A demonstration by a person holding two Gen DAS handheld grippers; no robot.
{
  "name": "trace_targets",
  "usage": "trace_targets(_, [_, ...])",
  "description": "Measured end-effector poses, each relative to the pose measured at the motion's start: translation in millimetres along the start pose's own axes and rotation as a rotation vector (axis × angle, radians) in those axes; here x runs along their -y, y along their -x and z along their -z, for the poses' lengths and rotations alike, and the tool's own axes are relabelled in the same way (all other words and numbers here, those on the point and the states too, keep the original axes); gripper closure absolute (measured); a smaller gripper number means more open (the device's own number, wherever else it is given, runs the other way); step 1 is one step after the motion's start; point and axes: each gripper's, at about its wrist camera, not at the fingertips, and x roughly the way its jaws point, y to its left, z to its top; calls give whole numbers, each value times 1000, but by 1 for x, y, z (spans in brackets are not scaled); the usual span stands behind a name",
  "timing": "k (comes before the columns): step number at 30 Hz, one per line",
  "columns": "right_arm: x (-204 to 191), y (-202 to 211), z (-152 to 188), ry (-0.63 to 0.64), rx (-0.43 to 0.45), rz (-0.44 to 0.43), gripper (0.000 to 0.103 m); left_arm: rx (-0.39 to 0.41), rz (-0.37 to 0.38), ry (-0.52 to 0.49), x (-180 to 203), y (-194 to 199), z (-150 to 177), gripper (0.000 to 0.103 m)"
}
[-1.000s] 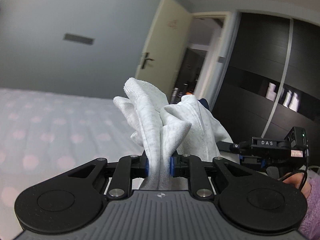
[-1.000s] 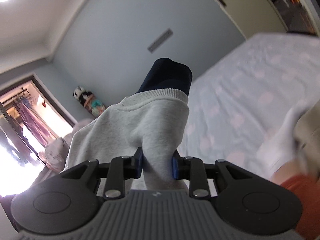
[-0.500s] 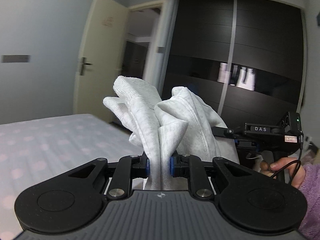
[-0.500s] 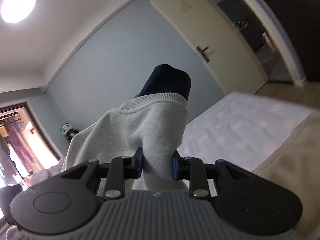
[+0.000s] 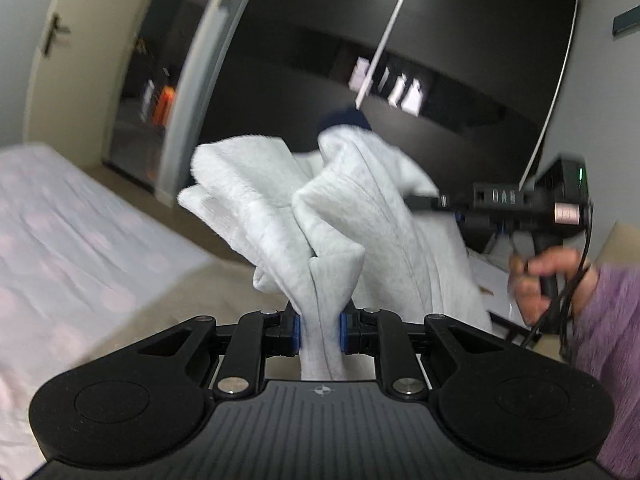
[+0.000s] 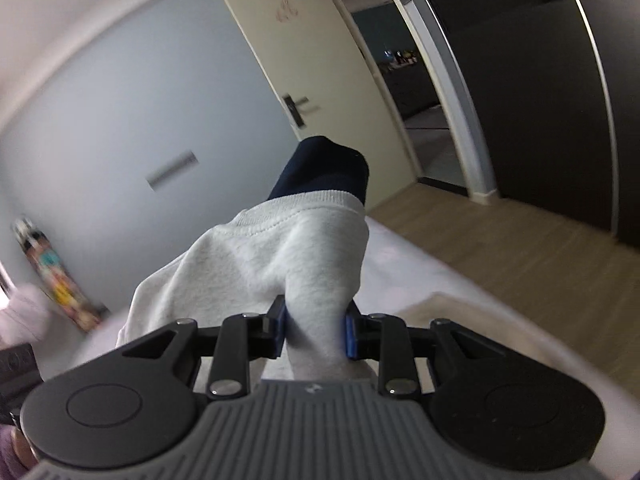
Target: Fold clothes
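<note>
Grey sweatshirt (image 5: pixel 352 208) bunched between the clenched fingers of the left gripper (image 5: pixel 319 330); right gripper (image 6: pixel 315 332) fingers likewise pinch its ribbed hem above the bed (image 5: pixel 80 236).

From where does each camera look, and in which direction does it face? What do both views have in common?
Left wrist: sits on the left gripper, which is shut on the grey garment; it faces the dark wardrobe and shows the person's right hand with the right gripper's body.
Right wrist: sits on the right gripper, shut on the garment's ribbed edge with navy fabric; it faces the cream door.
Shared: the garment, bed, doorway.
</note>
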Motion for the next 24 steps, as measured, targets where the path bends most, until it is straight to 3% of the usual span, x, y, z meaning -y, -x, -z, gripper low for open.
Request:
trace_targets(8, [40, -70, -32, 252, -243, 194, 73, -112, 74, 159, -59, -117, 20, 89])
trace_targets(13, [60, -142, -51, 413, -381, 244, 73, -139, 42, 228, -104, -166, 31, 89])
trace_targets(17, [71, -193, -48, 496, -441, 263, 73, -148, -6, 231, -138, -193, 30, 89])
trace_targets(24, [83, -256, -24, 499, -479, 352, 69, -211, -31, 262, -176, -261, 16, 89])
